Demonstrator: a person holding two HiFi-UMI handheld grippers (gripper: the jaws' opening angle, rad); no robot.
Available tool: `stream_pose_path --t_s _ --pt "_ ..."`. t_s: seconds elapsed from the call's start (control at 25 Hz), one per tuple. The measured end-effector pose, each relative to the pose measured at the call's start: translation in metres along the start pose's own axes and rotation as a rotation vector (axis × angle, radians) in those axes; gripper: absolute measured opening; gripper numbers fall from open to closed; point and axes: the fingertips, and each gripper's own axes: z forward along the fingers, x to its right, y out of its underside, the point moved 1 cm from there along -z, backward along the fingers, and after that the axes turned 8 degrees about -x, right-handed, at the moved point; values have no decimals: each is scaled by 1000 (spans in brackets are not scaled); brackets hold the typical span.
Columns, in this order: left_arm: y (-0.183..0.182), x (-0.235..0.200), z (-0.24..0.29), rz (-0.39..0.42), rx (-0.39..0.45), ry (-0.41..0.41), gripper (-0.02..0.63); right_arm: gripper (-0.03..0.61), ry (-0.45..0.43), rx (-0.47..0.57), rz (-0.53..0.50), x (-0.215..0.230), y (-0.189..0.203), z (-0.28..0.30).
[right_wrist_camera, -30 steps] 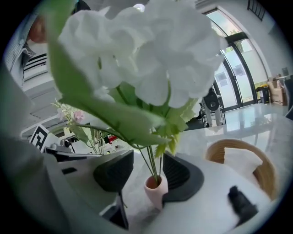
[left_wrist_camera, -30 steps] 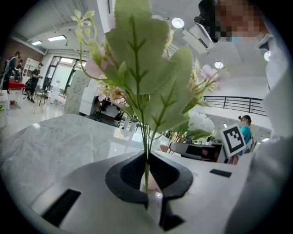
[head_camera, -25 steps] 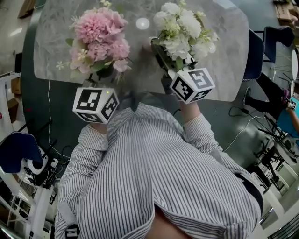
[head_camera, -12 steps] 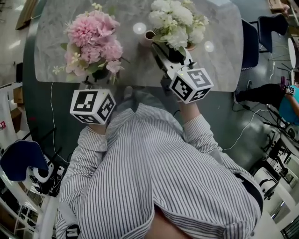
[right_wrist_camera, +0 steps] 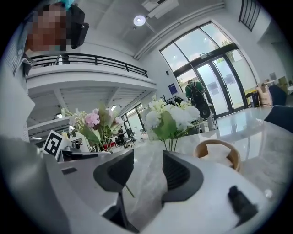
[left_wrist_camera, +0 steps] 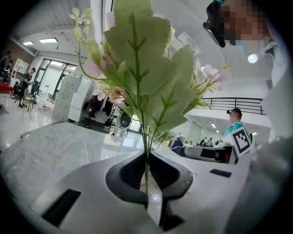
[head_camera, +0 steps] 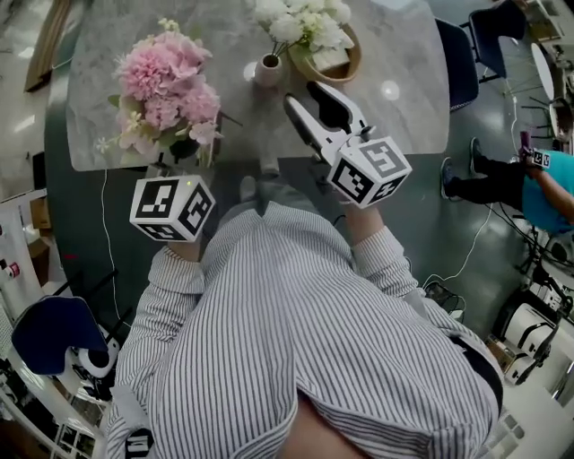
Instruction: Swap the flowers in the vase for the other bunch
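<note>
My left gripper is clamped on the thin green stems of the pink bunch; the stems run straight up between the dark pads and the leaves fill most of the left gripper view. From the head view, the pink bunch hangs over the near left edge of the marble table, with the left marker cube just below it. My right gripper has its jaws spread apart with nothing between them, only bare tabletop showing in the gap. It points across the table toward the white bunch, well short of it. The white bunch stands upright beyond those jaws, and its stems seem to run down into the small pale vase, though I can't see the joint clearly. A wooden bowl sits just beside the vase on its right, partly under the white blooms. The two bunches are well apart, pink on the left and white toward the far middle.
</note>
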Motion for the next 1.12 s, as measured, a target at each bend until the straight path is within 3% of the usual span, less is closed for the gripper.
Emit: stream_pose_path --t_s 0.68,0.92,1.12 --pt "6 33 -33 30 16 123 34 150 43 89 -51 -51 -8 -59" --pt "10 42 -33 28 16 140 34 76 42 140 -78 -53 -17 -72" --pt "5 48 -31 16 34 122 34 30 32 117 -41 -47 -18 -74"
